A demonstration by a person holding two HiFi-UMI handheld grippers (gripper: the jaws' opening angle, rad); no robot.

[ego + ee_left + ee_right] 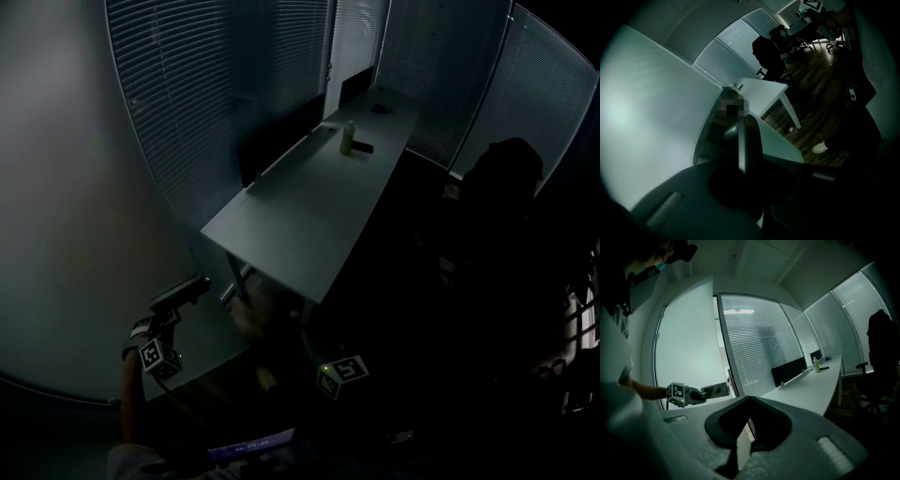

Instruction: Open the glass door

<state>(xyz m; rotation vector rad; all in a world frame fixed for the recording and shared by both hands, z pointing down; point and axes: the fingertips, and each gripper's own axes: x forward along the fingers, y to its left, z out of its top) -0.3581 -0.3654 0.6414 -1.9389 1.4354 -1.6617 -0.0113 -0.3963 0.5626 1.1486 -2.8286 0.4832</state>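
Standing beside the glass door, a desk; left tongs, right tongs closed.

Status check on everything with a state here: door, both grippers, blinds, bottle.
Glass door: looks shut, though the dim light leaves some doubt.
Left gripper: jaws together, tip at the door's handle edge.
Right gripper: jaws together, empty, away from the door.
Blinds: lowered.
Bottle: upright on the desk.
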